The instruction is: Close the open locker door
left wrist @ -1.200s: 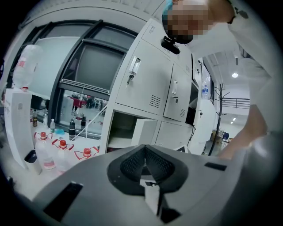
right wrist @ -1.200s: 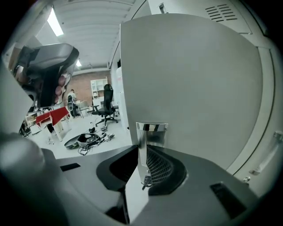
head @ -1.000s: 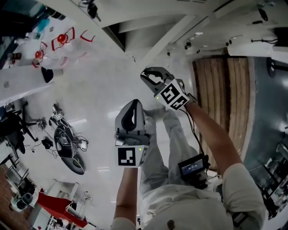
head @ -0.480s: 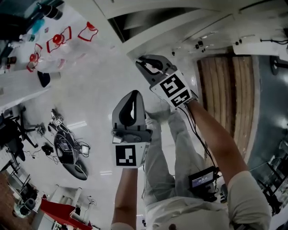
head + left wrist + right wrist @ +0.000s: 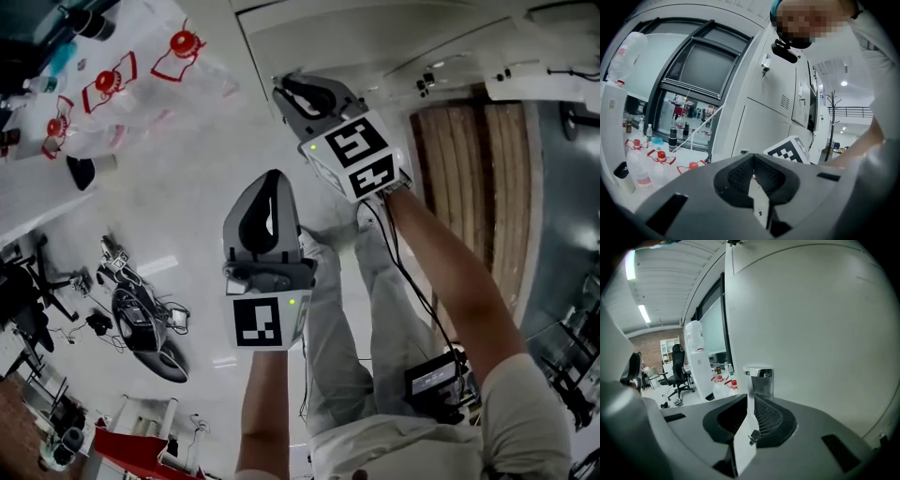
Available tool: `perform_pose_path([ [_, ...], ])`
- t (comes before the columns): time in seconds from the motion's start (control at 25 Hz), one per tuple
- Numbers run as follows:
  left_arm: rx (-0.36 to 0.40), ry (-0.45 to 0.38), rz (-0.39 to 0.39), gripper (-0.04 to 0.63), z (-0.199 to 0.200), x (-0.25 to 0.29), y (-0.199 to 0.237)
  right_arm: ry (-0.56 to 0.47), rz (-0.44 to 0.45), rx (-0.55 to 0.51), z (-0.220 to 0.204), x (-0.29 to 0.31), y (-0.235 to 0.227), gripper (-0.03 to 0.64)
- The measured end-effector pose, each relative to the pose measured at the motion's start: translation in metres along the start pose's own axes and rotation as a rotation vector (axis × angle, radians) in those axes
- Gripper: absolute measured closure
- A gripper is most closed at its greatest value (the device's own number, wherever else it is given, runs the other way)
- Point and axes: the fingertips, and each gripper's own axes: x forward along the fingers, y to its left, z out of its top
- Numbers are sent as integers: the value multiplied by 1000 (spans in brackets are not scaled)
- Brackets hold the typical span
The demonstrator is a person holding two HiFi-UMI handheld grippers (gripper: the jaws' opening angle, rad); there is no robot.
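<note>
1. White sheet metal runs along the top of the head view: the white flat-panel locker door (image 5: 356,33) lies there, steeply foreshortened. The grey moulded right gripper (image 5: 279,82), with its black-and-white marker cube (image 5: 361,155), reaches up to the door's left edge at upper centre; I cannot tell whether it touches. The matching grey left gripper (image 5: 272,175) hangs lower, at frame centre over the pale glossy floor (image 5: 169,187), well apart from the door. No dark locker interior shows here, so I judge the door most of the way round.

2. In the left gripper view, the left gripper's fingers are drawn together on nothing. Beyond them a bank of white metal lockers (image 5: 778,70) rises through the middle. The right gripper's marker cube sits against its lower panel, which I take to be the same door. Clear plastic bottles with red caps (image 5: 658,157) stand on a white worktop (image 5: 682,161) at lower left and play no part.

3. In the right gripper view the locker door (image 5: 820,333) covers the whole right half, very near. A small chrome latch (image 5: 758,373) stands at centre, just beyond the fingertips and not between them. These fingers too are closed in on each other and grip nothing. What seems left is the last push until the panel sits flush and the latch catches; no view shows that done.
</note>
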Motion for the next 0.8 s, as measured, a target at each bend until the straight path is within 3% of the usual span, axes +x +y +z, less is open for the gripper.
perform_pose_path([
  [0.4,-42,88,-16,588,-26,-6,17,-14,-90,86,5,18,-13,557],
  [0.64,-55,97,-6,588,-33,-7,17,-2,-92,95,4,19,-13,554],
  [0.8,-54,115,-1,588,-41,-14,14,-3,-108,102,0,17,-10,490],
])
